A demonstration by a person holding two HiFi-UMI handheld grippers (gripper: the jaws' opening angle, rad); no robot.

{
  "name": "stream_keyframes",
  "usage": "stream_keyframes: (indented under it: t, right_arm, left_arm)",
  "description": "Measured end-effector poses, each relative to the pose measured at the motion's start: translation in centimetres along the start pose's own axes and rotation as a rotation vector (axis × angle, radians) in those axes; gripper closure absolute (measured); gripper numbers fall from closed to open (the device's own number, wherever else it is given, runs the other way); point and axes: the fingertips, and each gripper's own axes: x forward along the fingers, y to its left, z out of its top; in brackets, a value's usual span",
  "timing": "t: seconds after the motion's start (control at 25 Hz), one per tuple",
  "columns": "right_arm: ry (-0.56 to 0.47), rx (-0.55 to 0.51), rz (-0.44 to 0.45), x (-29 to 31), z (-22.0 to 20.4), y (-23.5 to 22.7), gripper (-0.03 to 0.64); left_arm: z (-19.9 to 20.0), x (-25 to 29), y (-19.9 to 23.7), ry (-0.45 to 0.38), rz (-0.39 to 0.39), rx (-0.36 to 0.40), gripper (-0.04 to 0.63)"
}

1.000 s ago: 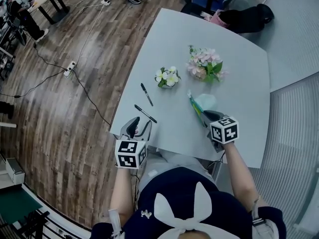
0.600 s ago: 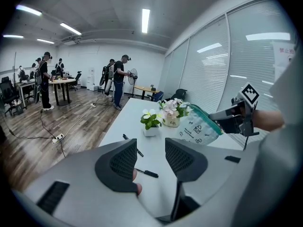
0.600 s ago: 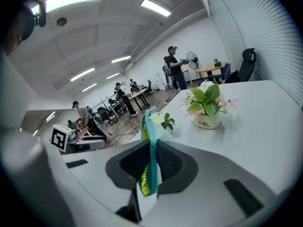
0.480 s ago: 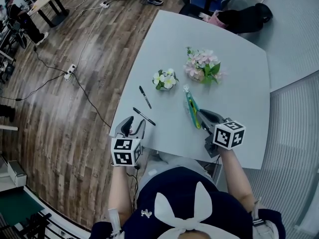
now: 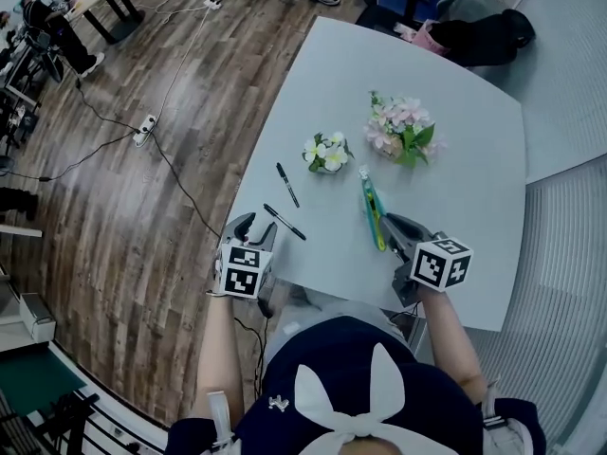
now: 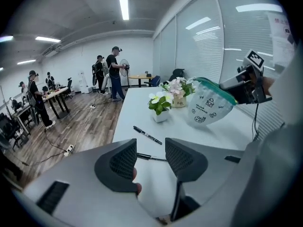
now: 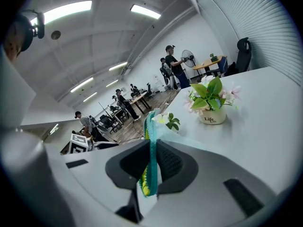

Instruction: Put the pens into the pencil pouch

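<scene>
Right gripper [image 5: 392, 227] holds pencil pouch [image 5: 373, 212]; both pens loose on table [image 5: 465, 169].
Right jaws clamped on the pouch's teal zip edge, pouch raised, on the person's side and right of the small flower pot [image 5: 324, 152]. Left gripper [image 5: 254, 227] has its jaws apart, nothing between them. Far pen [image 5: 287, 185] lies just left of the pot toward the person; near pen [image 5: 285, 222] further from the pot, just ahead of the left jaws.
</scene>
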Motion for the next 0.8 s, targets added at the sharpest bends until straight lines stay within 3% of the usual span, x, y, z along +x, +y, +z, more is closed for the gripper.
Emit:
stream_keyframes:
  t: [0.36,0.6,0.8]
  right_arm:
    - [0.027,0.006,0.03,1.6,0.1,-0.2,0.569]
    - [0.051,0.017,0.051,2.2,-0.2,-0.3,0.569]
    - [0.062,0.027,0.056,2.6,0.0,-0.4,0.568]
  left_arm:
    - [-1.6,3.6,0.4,0.139,-0.031,0.202,0.4]
    - [-3.4,6.1,0.4,0.247,-0.113,0.368,0.4]
    - [-4.2,7.5,0.6,0.305,-0.169,0.435,0.402]
